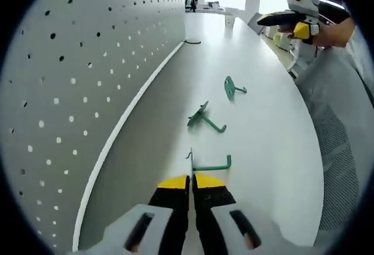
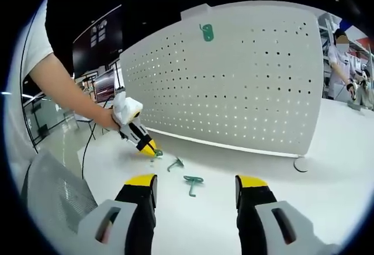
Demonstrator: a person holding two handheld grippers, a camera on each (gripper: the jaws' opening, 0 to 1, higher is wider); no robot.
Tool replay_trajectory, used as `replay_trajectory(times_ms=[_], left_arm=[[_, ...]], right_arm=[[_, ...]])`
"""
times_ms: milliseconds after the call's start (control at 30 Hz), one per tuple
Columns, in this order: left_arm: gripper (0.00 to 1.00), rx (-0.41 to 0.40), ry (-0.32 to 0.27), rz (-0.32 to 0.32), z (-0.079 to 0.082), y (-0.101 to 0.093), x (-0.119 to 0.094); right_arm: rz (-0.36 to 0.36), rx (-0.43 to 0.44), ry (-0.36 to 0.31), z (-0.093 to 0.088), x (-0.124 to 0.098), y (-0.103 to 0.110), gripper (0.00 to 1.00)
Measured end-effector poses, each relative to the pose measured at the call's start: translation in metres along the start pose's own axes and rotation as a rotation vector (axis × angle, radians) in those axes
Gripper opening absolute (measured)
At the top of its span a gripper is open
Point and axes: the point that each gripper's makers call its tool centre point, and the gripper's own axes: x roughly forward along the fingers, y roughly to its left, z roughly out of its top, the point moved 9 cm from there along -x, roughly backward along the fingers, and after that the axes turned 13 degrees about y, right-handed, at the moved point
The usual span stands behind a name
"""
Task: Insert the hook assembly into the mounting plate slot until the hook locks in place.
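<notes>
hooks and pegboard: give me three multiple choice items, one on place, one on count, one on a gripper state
1. Where is the mounted hook?
A. high on the pegboard
B. on the chair
C. under the table

2. How many green hooks lie on the table?
A. one
B. three
C. six

3. The left gripper is
A. wide open
B. shut on the near hook
C. holding a cup

Answers: 1 A, it hangs near the board's top edge. 2 B, the near hook, the middle hook and the far hook lie in a row. 3 B, the jaws meet on its plate.

Lab: pegboard, white bench
</notes>
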Motion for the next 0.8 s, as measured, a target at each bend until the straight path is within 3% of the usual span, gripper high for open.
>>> replay_trajectory(times_ms=[233, 367, 800], left_arm=[[0.01, -0.043, -0.063, 0.015, 0.000, 0.002, -0.005], [0.01, -0.048, -0.062, 0.021, 0.001, 0.002, -0.004], [0.01, -0.103, -0.206, 0.051, 0.010, -0.005, -0.020]], right_arm=[[0.007, -0.003, 0.001, 0.000, 0.001, 0.001, 0.52], [0.010, 0.000, 0.001, 0.000, 0.001, 0.000, 0.52], [0.017, 0.000, -0.039, 0.004, -0.002, 0.001, 0.52]])
